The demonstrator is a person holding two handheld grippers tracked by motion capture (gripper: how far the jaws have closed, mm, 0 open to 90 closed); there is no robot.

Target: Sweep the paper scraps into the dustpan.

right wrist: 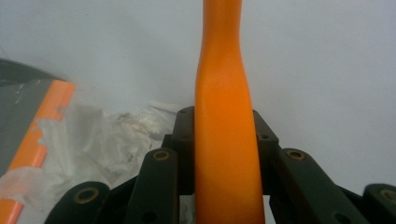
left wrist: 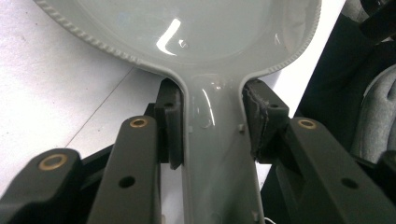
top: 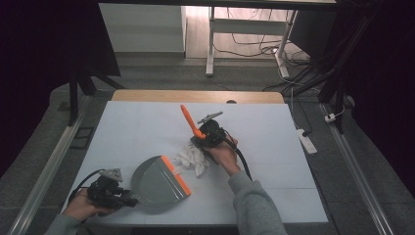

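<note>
A grey dustpan (top: 155, 182) with an orange lip lies on the white table near the front left. My left gripper (top: 128, 199) is shut on its handle (left wrist: 217, 154), with a pad pressed against each side. A pile of crumpled white paper (top: 193, 156) lies just off the pan's orange lip (right wrist: 42, 126). Above that paper, my right gripper (top: 205, 138) is shut on an orange brush handle (top: 188, 120) that rises up and to the back left. In the right gripper view the handle (right wrist: 224, 130) runs straight up between the jaws. The brush head is hidden behind the gripper and hand.
The white table top (top: 274, 142) has a wooden strip (top: 195, 96) along its far edge. Beyond it stand desk legs (top: 211, 44) and loose cables (top: 293, 63) on the floor. A white power strip (top: 307, 141) lies on the floor to the right.
</note>
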